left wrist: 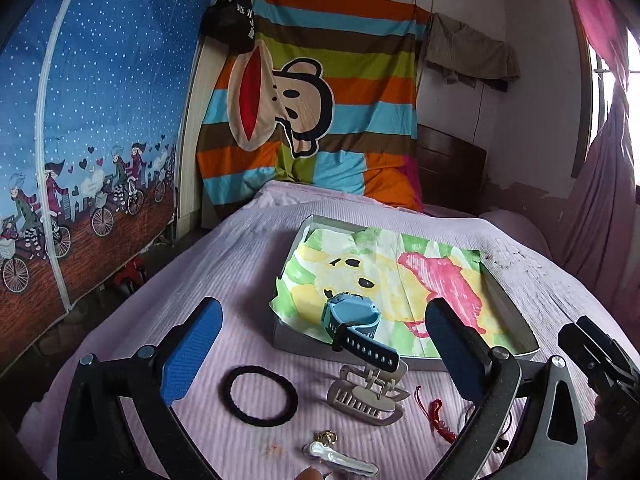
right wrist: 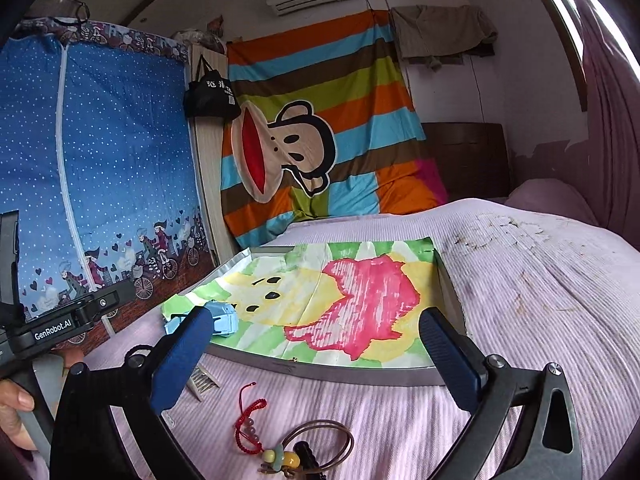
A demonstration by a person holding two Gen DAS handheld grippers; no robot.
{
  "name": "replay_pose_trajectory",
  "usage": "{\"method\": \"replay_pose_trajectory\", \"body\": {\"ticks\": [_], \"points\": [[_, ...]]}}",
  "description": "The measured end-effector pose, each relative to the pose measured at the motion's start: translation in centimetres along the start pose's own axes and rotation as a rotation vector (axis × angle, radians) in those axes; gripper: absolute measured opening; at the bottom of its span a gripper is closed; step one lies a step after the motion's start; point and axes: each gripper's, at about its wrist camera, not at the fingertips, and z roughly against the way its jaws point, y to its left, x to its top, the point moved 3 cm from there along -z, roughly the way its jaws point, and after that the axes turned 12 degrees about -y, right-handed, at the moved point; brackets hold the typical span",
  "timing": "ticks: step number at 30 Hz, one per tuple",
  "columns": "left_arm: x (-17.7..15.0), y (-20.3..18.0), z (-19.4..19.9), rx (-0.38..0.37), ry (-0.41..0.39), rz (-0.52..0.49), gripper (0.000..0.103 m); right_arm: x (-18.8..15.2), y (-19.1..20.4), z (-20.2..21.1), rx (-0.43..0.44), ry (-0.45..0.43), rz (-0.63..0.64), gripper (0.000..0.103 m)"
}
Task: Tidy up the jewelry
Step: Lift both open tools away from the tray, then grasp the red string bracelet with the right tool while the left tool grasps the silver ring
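Resting half in tray (left wrist: 516, 320) | watch (left wrist: 352, 320) | between left tool (left wrist: 324, 344) fingers, untouched

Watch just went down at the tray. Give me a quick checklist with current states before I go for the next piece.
1. Left gripper empty, jaws wide: ok.
2. Right gripper empty, jaws wide: ok.
3. Watch fully in tray: not ok; its strap hangs over the near rim.
4. Tray lining flat: not ok; the paper's near left corner curls up.
5. Pieces left on the bed in plain sight: ok; hair tie, hair claw, red bracelet, brown cord bracelet, white clip.
6. Red and brown bracelets apart: cannot tell.
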Motion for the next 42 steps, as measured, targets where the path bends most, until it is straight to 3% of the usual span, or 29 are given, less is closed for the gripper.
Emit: {"method": "replay_pose_trajectory", "body": {"ticks": [6, 21, 34, 42], "points": [[-0.7, -0.3, 3.6, -0.007, -0.046, -0.056, 0.101, -0.6, 0.8, 2.3, 0.017, -0.013, 0.023, 0.103], [-3.6, 0.9, 9.2, -0.019, -0.021, -0.147, 0.101, -2.7, 4.2, 6.9, 0.027, 0.052, 0.119, 0.103], [-8.0, 1.4, 7.1, -0.092, 0.162, -0.216, 0.101, -5.4, 3.2, 4.9, 0.079, 0.227, 0.042, 0.103], [-9.1, 0.6, 4.9, -0.145, 0.244, -0.242, 0.101, -7.8, 3.0, 2.9, 0.078, 0.376, -0.001, 0.078]]}}
